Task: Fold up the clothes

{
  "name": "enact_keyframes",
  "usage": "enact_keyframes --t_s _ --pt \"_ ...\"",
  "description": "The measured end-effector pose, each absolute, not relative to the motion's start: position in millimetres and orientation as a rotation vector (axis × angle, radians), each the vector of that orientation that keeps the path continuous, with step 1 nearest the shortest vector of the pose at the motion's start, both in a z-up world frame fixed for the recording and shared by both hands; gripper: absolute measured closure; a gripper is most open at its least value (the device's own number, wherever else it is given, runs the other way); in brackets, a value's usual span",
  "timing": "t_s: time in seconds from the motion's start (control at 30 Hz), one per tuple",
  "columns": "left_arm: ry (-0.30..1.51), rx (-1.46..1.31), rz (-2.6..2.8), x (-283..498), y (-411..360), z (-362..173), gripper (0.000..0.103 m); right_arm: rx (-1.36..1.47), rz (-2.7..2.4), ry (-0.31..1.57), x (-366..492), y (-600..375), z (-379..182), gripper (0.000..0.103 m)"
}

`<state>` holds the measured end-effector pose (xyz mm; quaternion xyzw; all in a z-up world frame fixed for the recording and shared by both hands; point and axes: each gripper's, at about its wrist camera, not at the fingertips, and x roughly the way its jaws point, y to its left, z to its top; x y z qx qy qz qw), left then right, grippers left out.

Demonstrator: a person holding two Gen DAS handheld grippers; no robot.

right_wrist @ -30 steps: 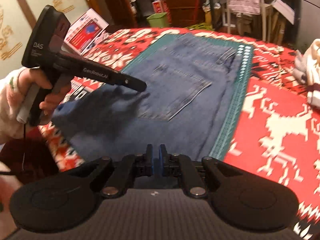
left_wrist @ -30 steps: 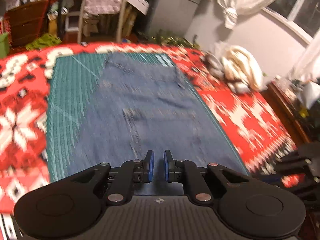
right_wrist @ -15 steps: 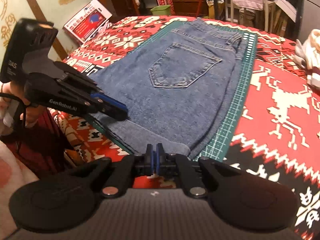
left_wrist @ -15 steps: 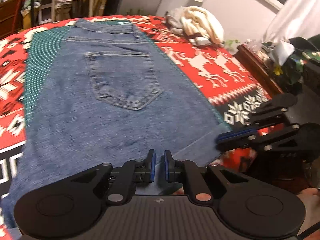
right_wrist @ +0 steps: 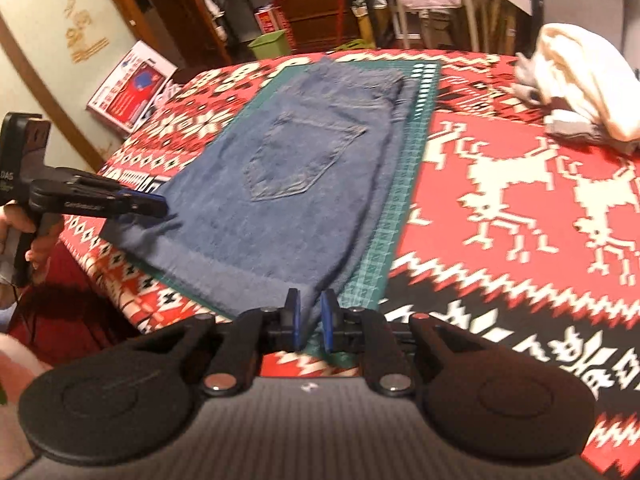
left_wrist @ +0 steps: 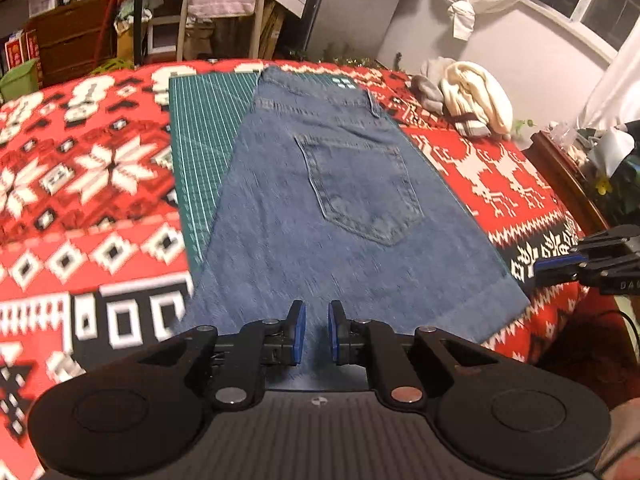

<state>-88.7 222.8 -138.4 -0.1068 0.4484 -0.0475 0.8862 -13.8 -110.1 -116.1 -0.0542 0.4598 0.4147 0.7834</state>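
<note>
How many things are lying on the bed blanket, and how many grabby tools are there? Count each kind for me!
Jeans: 1
Green cutting mat: 1
Cream and grey clothes pile: 1
Tools: 2, the left tool and the right tool
Total: 5

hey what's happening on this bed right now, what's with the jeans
A person holding a gripper in each hand is folding a pair of jeans, which lie folded over, back pocket up, on a green cutting mat over a red patterned blanket. Both grippers sit at the near folded edge: the left gripper and the right gripper each show a small gap between the fingers, with no cloth clearly pinched. A pile of light clothes waits at the far side.
</note>
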Motion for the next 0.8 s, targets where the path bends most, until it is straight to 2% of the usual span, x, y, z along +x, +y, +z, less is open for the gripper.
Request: enact_keyframes --t_s 0.1,0.2,0.27,0.33,0.47,0.63,0.8 --pt "0.916 -0.161 -0.119 -73.8 228.3 -127.6 0.091 -0.155 0.866 0.985 5.4 -112.5 -108.0 0.089" --pt "0.896 -0.130 -0.115 -47.0 241.5 -119.5 0.076 -0.147 0.831 0.971 38.3 -109.6 -101.0 0.086" --pt "0.888 -0.125 -0.106 -27.6 251.4 -116.3 0.073 -0.141 0.807 0.961 60.3 -107.7 -96.3 0.084" --pt "0.881 -0.128 -0.093 -6.7 262.0 -115.3 0.068 -0.135 0.783 0.951 82.2 -105.7 -91.7 0.075" --pt "0.862 -0.205 -0.076 43.9 286.4 -122.6 0.064 -0.043 0.767 0.923 129.4 -82.9 -96.8 0.071" --pt "0.867 -0.339 -0.082 108.7 312.8 -131.6 0.056 0.071 0.816 0.960 190.7 -45.7 -113.0 0.054" --pt "0.875 -0.393 -0.141 153.0 322.0 -141.4 0.049 0.104 0.820 1.026 242.1 -11.3 -136.8 0.047"
